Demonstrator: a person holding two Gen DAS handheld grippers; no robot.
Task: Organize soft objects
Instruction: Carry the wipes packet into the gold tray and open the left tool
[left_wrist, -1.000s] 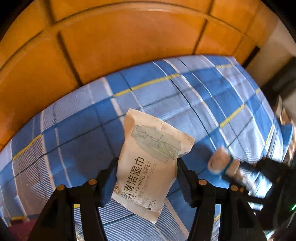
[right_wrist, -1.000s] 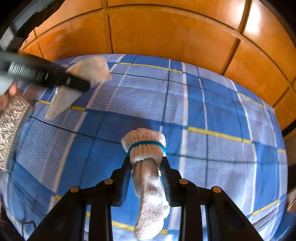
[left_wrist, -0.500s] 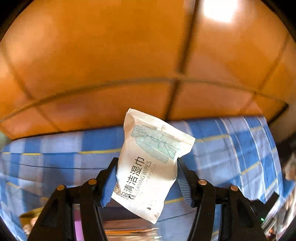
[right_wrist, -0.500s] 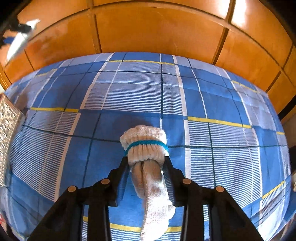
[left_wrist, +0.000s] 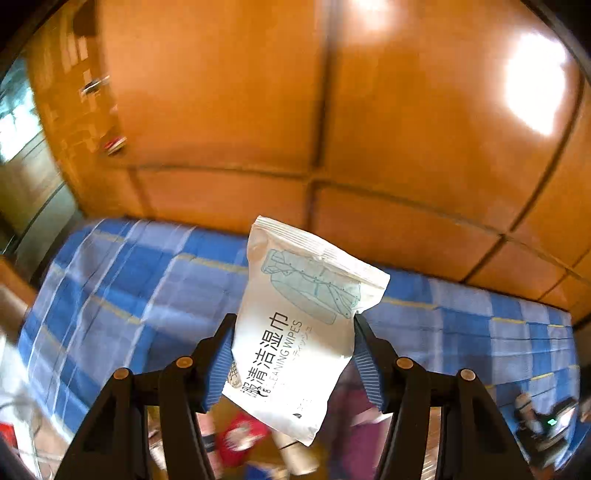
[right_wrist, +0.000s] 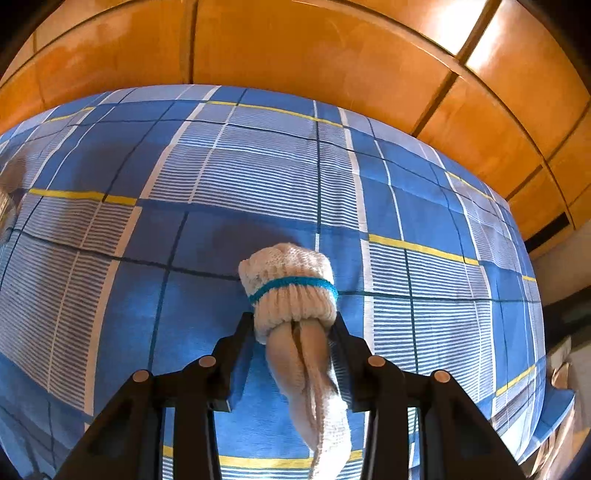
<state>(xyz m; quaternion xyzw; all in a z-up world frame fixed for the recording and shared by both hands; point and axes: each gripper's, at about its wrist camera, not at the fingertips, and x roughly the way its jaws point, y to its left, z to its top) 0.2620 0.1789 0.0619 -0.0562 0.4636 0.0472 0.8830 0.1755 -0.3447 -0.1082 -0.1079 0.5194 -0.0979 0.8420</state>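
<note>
My left gripper (left_wrist: 291, 332) is shut on a white pack of cleaning wipes (left_wrist: 295, 325), held in the air above the near edge of the bed and tilted to the right. My right gripper (right_wrist: 295, 325) points down at the blue plaid sheet (right_wrist: 258, 177). A rolled cream knitted glove with a teal band (right_wrist: 291, 288) sits between its jaws. The jaws are opening: gaps show beside the glove's narrow part, and only the thick cuff brushes the fingertips. The glove's loose end hangs toward the camera.
Orange wooden panelling (right_wrist: 295, 44) backs the bed. In the left wrist view, blurred clutter, including a red item (left_wrist: 240, 439), lies below the bed's near edge. The other gripper (left_wrist: 546, 424) shows small at the lower right. The sheet's right edge (right_wrist: 546, 402) drops off.
The left gripper has swung away and risen with the wipes pack, its view going from the sheet to the wall and bed edge. The right jaws have widened around the glove.
</note>
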